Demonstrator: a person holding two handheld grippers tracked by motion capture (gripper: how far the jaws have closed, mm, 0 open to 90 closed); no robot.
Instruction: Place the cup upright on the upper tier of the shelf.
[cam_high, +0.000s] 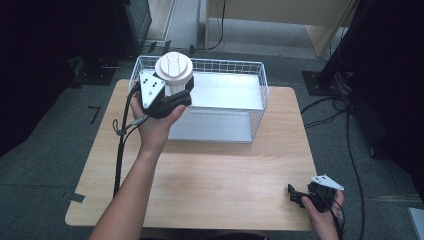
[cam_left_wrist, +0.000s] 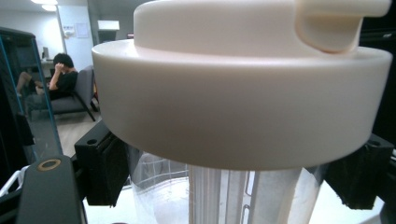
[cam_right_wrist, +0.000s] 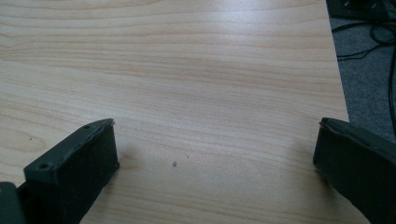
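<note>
a light wooden bench (cam_high: 210, 190) stood on grey carpet, seen from above. at the left, a person's left hand (cam_high: 152, 125) held the left hand-held gripper (cam_high: 176, 92) raised over the left end of a white wire basket (cam_high: 264, 92). its jaws pinched a clear bottle (cam_high: 174, 75) with a wide cream lid, held upright, the lid facing up toward the camera. in the left gripper view the cream lid (cam_left_wrist: 243, 93) loomed large and close, and the black pads (cam_left_wrist: 105, 170) pressed on the clear body of the bottle just below the lid, one on each side. a black cable (cam_high: 120, 150) trailed from this hand-held gripper down along the forearm. the basket sat at the far side of the bench, with a pale flat sheet (cam_high: 225, 90) inside it. the middle of the bench lay bare. at the right, near the front corner of the bench, the right hand (cam_high: 325, 215) held the right hand-held gripper (cam_high: 295, 195) low over the wood. in the right gripper view its two black pads (cam_right_wrist: 77, 168) were spread wide apart, with bare wood grain between them and nothing gripped.
</note>
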